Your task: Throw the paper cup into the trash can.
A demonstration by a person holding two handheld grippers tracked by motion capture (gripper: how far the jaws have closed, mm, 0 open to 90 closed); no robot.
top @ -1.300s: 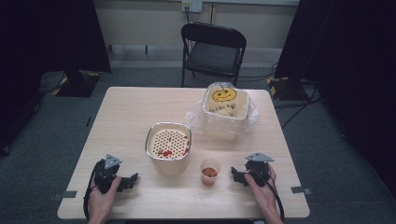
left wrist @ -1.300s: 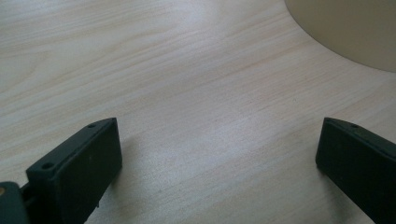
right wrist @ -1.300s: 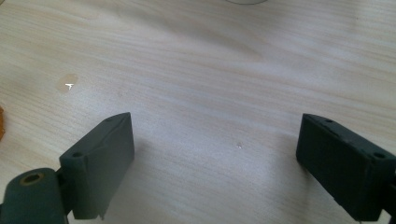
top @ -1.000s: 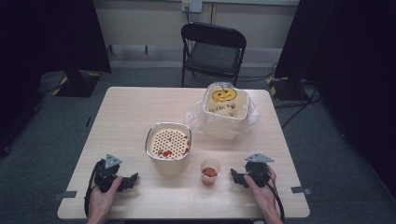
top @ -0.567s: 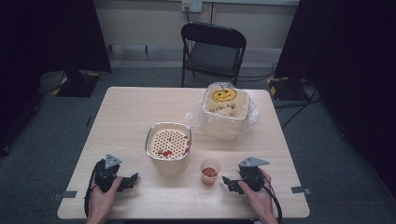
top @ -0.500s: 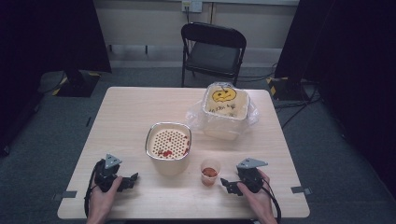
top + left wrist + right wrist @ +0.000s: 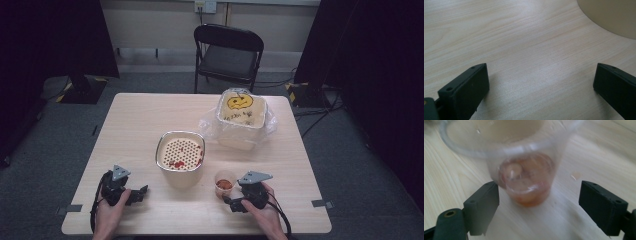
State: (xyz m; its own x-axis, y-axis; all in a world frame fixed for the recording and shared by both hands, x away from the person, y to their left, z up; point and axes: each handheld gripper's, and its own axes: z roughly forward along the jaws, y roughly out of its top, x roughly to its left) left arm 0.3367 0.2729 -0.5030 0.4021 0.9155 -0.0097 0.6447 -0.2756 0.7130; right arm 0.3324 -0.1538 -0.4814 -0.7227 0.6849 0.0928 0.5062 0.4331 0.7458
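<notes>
Right tool [image 7: 539,202], jaws spread, straddles the clear cup [image 7: 225,183] of red-orange bits; close squarely on its lower wall, gently, w/o crushing. Left tool [image 7: 131,195], also spread, rests on tabletop [image 7: 140,120] left of cup. Beyond cup: perforated tub [image 7: 180,156] w/ red pieces; farther, bagged tub [image 7: 242,118].

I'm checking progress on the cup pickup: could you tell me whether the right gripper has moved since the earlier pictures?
Yes. The right gripper has shifted left and nearer the person, closing toward the small cup.

both hands rest low at the near edge; the left gripper [image 7: 141,191] and right gripper [image 7: 228,201] stand with jaws wide apart, the right perhaps slightly tilted.
</notes>
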